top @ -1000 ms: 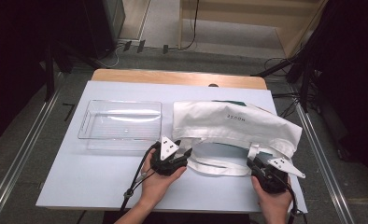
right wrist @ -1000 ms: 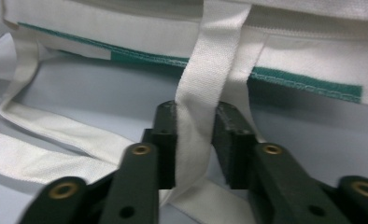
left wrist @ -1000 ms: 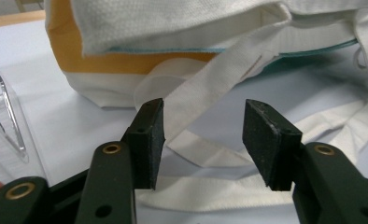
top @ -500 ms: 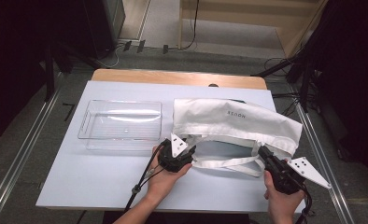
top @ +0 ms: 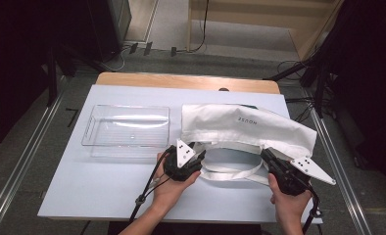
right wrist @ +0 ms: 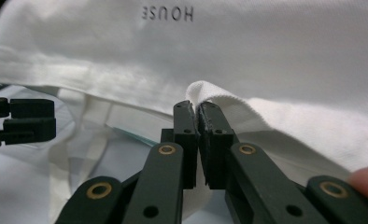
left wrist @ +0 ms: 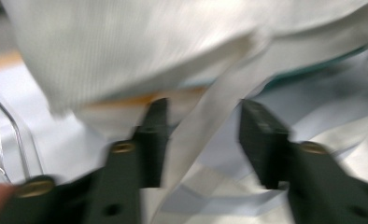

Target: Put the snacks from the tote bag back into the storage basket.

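White tabletop (top: 108,181): right gripper (right wrist: 198,109) pinching cloth bag (top: 245,125) hem tight between fingertips; left gripper (left wrist: 203,135) gaping around handle strap (left wrist: 205,126).

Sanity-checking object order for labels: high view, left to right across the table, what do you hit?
Clear plastic tray → left claw, open astride a strap → white tote bag → right claw, shut on the bag's edge.

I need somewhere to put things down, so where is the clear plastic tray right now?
In the high view the clear plastic tray sits on the left half of the table, directly left of the white bag and just beyond the left claw.
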Demonstrator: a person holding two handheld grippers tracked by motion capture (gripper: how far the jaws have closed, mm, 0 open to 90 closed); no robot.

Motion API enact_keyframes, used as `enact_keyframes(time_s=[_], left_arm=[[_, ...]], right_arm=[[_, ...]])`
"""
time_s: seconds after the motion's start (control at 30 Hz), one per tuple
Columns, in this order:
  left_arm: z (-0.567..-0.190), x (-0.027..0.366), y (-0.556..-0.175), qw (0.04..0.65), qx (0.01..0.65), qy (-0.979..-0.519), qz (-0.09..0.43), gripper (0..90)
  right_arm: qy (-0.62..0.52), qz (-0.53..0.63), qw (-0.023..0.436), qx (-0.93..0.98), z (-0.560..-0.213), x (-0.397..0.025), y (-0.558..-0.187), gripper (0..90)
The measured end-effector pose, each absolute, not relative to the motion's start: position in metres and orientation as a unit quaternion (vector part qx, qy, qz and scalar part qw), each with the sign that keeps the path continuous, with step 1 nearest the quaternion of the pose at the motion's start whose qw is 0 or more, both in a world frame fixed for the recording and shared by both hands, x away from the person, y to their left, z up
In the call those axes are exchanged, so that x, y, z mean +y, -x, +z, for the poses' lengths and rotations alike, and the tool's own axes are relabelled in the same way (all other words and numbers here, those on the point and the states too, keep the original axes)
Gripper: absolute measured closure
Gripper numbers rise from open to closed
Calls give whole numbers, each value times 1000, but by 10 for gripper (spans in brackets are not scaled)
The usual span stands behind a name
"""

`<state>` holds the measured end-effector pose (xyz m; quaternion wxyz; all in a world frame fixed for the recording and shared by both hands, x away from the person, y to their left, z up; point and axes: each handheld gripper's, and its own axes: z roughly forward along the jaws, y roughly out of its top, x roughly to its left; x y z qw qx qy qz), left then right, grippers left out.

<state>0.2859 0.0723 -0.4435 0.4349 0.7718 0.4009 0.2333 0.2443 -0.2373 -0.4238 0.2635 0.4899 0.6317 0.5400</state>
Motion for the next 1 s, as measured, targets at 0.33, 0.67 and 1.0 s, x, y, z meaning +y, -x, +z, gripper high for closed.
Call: enact_keyframes(time_s=[0.33, 0.67, 1.0], left_arm=[[-462, 62, -300, 373, 424, -787, 248, 608], [-422, 76, -270, 492, 365, -776, 149, 845], [-426, 74, -277, 492, 377, -772, 142, 845]], right_arm=[[-492, 531, 259, 639, -433, -242, -242, 870], [-492, 530, 250, 644, -437, -234, -245, 855], [-527, 501, 210, 654, -447, -244, -233, 453]])
